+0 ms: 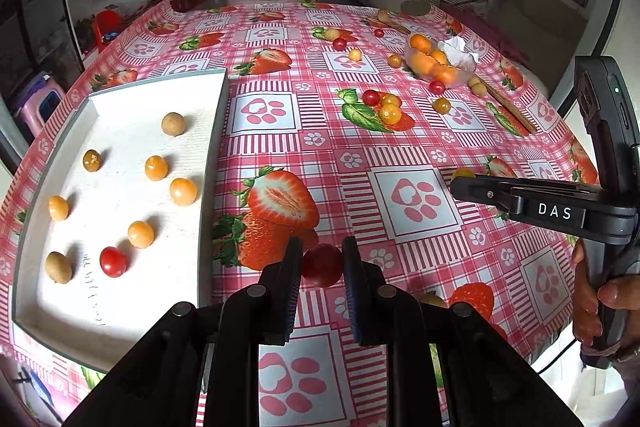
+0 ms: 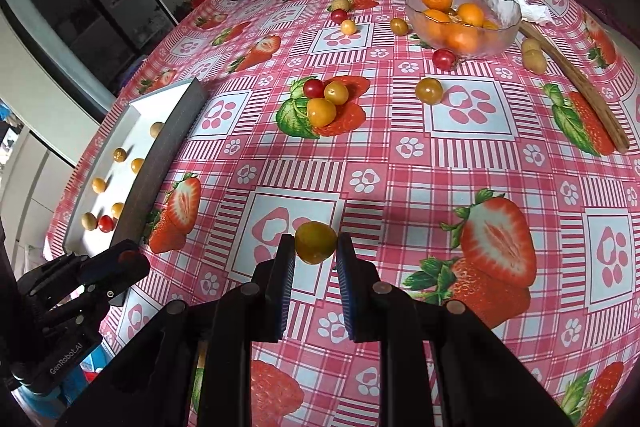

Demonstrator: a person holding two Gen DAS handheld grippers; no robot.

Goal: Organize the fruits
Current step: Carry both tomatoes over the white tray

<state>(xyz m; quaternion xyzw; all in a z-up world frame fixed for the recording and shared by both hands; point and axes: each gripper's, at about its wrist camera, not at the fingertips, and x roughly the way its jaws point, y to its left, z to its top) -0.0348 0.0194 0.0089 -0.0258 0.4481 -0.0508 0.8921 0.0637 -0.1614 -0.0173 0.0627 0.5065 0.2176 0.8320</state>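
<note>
Left gripper (image 1: 322, 263) clenched a red cherry tomato (image 1: 322, 265), right gripper (image 2: 316, 245) a yellow one (image 2: 315, 242); white tray's rim (image 1: 212, 163) stood at ten o'clock, perhaps clear tablecloth (image 1: 352, 155) ahead.

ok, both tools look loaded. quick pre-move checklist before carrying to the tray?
1. Left tool shut on the red cherry tomato: ok.
2. Right tool shut on the yellow cherry tomato: ok.
3. Both fruits sit at the very fingertips, so grip depth: cannot tell if secure.
4. Free space in the white tray: ok; eight fruits inside, with bare floor near its front.
5. Tray wall stands between the tools and the tray floor; whether the tools are high enough to clear it: cannot tell.
6. Tools apart from each other: ok; the right tool is well off to the side in the left wrist view.
</note>
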